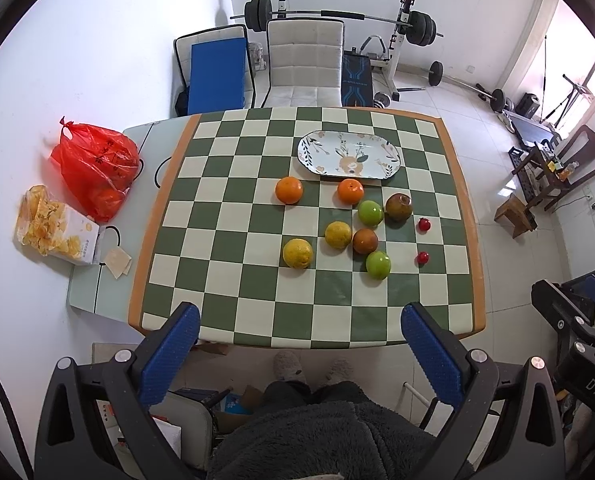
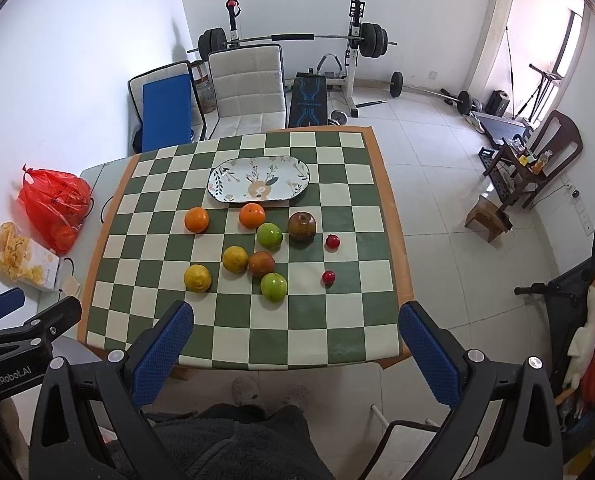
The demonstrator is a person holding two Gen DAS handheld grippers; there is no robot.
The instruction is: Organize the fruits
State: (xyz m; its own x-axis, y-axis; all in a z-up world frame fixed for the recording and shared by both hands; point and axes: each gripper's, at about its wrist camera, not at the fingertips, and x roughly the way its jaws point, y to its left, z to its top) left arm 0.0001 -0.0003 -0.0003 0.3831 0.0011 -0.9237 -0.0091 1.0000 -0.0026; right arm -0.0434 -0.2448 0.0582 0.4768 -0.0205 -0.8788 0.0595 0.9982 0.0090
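1. Left wrist view: the left gripper (image 1: 299, 338) stood wide apart and empty above the table's near edge. The fruits (image 1: 339, 234) lay loose on the checkered cloth (image 1: 225, 216), just in front of the bare oval plate (image 1: 349, 155). A red bag (image 1: 93, 168) and a box of chips (image 1: 57, 232) sat well off to the left.
2. Right wrist view: the right gripper (image 2: 295, 334) was likewise wide and empty. A white chair (image 2: 247, 88) stood behind the table; nothing lay between the fingers (image 2: 163, 346) and the fruits (image 2: 253, 248).

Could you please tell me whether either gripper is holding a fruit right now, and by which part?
Nothing is held. The left gripper and right gripper are both open, above the table's near edge.
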